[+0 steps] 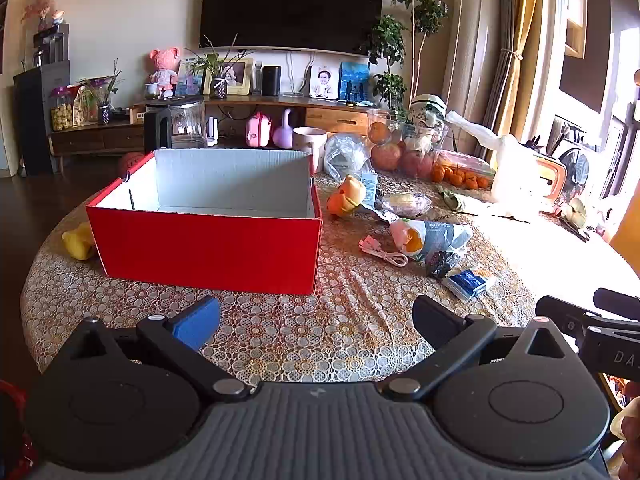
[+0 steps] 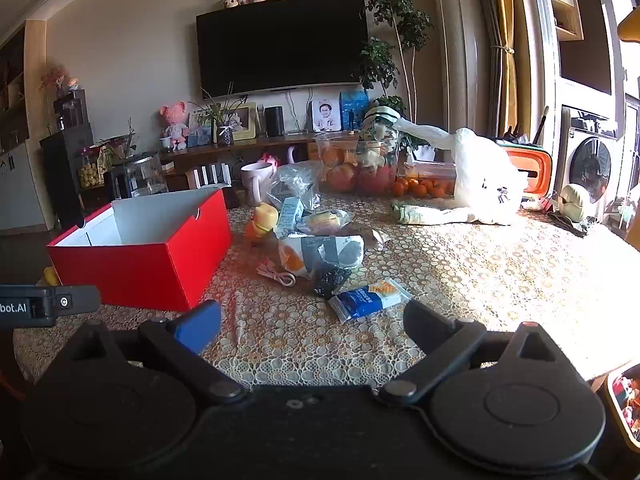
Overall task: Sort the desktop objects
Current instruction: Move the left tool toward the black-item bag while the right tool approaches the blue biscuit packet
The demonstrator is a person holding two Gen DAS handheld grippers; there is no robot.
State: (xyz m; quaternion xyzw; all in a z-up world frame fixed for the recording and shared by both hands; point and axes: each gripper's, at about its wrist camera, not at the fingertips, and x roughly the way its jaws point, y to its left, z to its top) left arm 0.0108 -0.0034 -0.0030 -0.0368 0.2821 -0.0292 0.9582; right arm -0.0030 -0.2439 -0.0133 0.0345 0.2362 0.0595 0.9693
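An empty red box (image 1: pixel 208 244) (image 2: pixel 136 272) with a white inside stands on the lace-covered table. To its right lies a cluster of small things: a blue and white packet (image 1: pixel 470 280) (image 2: pixel 368 300), a dark pouch (image 1: pixel 440 262) (image 2: pixel 330 278), a pink cable (image 1: pixel 382 252) (image 2: pixel 278 274), a printed bag (image 1: pixel 432 236) (image 2: pixel 320 254) and a yellow-orange duck toy (image 1: pixel 346 196) (image 2: pixel 262 220). My left gripper (image 1: pixel 316 316) is open in front of the box, over bare cloth. My right gripper (image 2: pixel 312 324) is open too, just short of the blue packet. Nothing sits between either pair of fingers.
A yellow object (image 1: pixel 78 240) lies left of the box. Further back stand a mug (image 1: pixel 310 140), clear plastic bags, a jar of fruit (image 2: pixel 376 168), oranges (image 2: pixel 420 188) and a white bag (image 2: pixel 484 184). The table edge runs close below both grippers.
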